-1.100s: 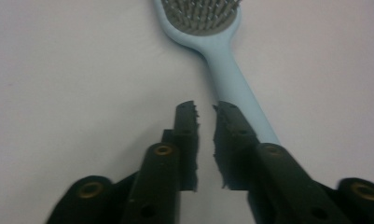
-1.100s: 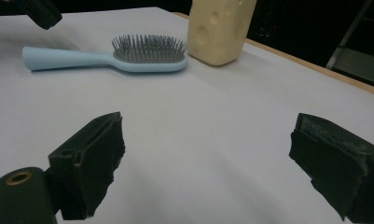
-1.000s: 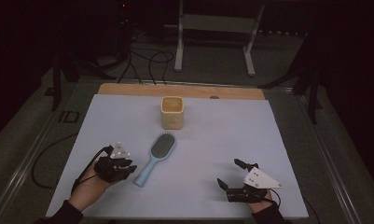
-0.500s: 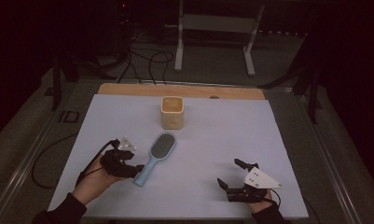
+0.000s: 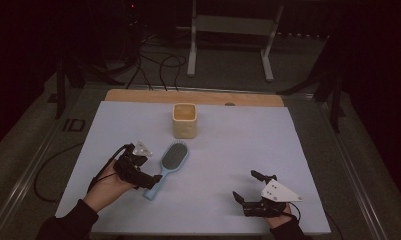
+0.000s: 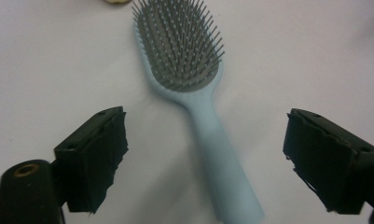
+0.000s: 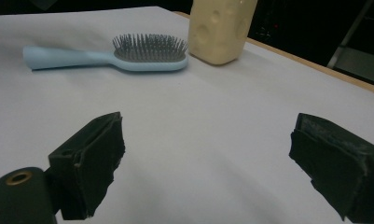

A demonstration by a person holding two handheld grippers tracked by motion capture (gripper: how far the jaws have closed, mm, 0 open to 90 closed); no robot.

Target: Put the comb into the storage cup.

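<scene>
Pale blue plastic hairbrush (image 5: 169, 162) with grey bristles is lying flat on the light grey table mat (image 5: 318, 150), bristles up, head toward the cream square cup with dimpled sides (image 5: 184, 120) and handle end toward me. It sits just in front of that cup, not touching it.

My left gripper (image 5: 144, 179) is right at the handle end, low over the mat. Its jaws have just been opening and now stand spread wide, with the handle running up between them in the left gripper view (image 6: 222, 163) but neither pad touching it. Looks to me like I'm straddling the handle because that's the narrow, grabbable part, way easier than the bristly head.

My right gripper (image 5: 245, 187) is parked well off to the other side, resting near the front edge, jaws spread too and nothing between them. I'd guess it's just staying out of the way so the left one gets a free shot.
</scene>
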